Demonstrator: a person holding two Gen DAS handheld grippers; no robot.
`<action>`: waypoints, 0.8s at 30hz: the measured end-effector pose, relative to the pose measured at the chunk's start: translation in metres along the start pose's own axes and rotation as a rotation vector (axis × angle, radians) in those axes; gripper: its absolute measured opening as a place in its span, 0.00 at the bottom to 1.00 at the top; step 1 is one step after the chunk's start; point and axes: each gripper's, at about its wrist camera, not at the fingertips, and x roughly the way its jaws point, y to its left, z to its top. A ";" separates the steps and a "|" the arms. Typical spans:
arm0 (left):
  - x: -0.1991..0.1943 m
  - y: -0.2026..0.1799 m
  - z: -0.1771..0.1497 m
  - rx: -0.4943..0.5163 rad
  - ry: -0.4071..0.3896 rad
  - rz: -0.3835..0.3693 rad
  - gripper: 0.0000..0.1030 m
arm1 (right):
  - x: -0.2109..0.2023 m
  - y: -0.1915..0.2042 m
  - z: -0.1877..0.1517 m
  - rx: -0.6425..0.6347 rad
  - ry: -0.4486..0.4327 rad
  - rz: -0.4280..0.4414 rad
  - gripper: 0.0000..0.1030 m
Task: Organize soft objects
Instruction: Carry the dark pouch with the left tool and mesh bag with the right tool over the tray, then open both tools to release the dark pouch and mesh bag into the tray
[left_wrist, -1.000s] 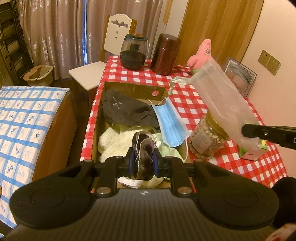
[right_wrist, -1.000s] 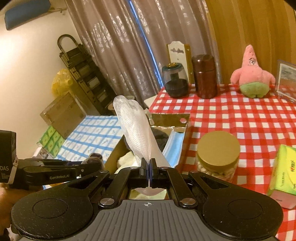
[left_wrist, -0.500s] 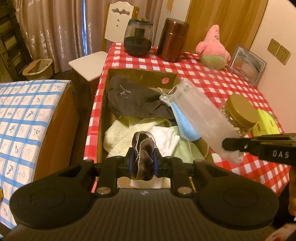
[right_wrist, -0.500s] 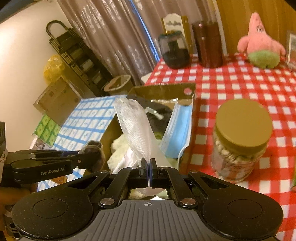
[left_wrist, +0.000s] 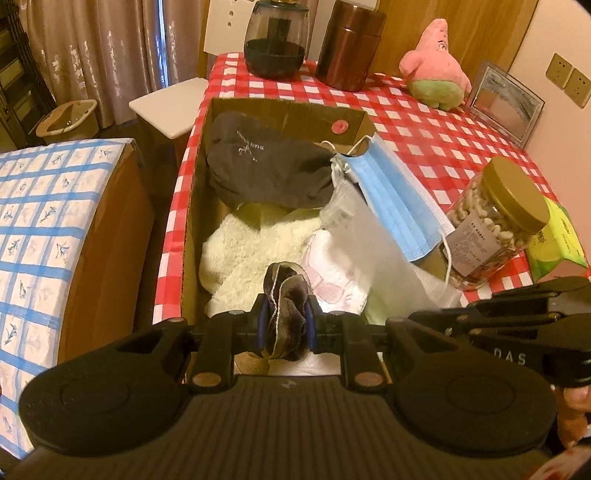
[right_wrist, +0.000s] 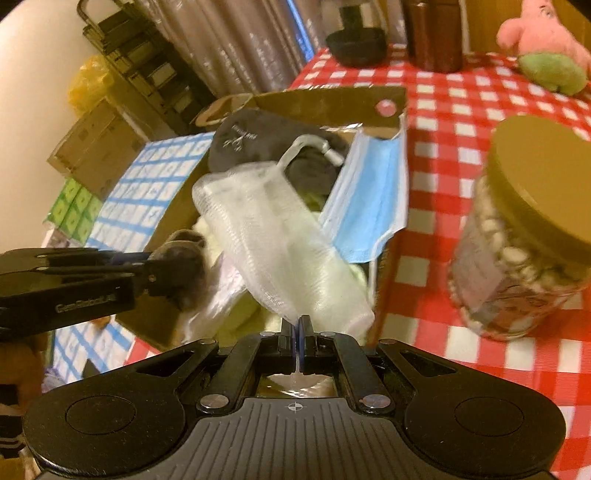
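Looking down both wrist cameras, I took the cardboard box (left_wrist: 192, 206) as my landmark; it sat on the red-checked surface (left_wrist: 436, 147) at that surface's left edge. My left gripper (left_wrist: 285, 325) was clamped on a dark bundled sock (left_wrist: 286, 306), its pads pressing the fabric from either side, and it hung over the near end of the box. My right gripper (right_wrist: 297, 332) had its fingers pressed together on the bottom edge of a white mesh pouch (right_wrist: 280, 243), which stood up and leaned away over the box's right half, with a plastic hook (right_wrist: 306, 147) at its far end.

Inside the box, a black cloth (left_wrist: 269, 170) lay at the far end, a cream fleecy towel (left_wrist: 251, 247) in the middle, and a pale printed cloth (left_wrist: 336, 273) just right of the sock. A blue face mask (left_wrist: 395, 199) was draped over the box's right wall, one ear loop dangling outside it.

Just right of the box stood a nut jar (left_wrist: 495, 221) with a gold lid, and beyond that a green tissue pack (left_wrist: 557, 243). Past the far end of the box I saw a dark glass jar (left_wrist: 275, 40), a brown canister (left_wrist: 349, 44) and a pink star plush (left_wrist: 436, 70). Left of the box, a blue-checked cover (left_wrist: 40, 229) lay off the surface. The right view was blurred, so I could not read finer detail on the pouch.
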 end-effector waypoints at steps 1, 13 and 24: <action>0.001 0.000 0.000 -0.003 0.001 0.000 0.17 | 0.003 0.000 0.001 0.004 0.007 0.019 0.01; 0.008 0.001 -0.002 -0.009 0.006 0.006 0.21 | 0.009 0.001 0.003 -0.027 0.032 -0.021 0.02; -0.007 0.002 -0.009 -0.018 -0.003 0.035 0.37 | -0.022 0.004 -0.005 -0.072 -0.048 -0.046 0.53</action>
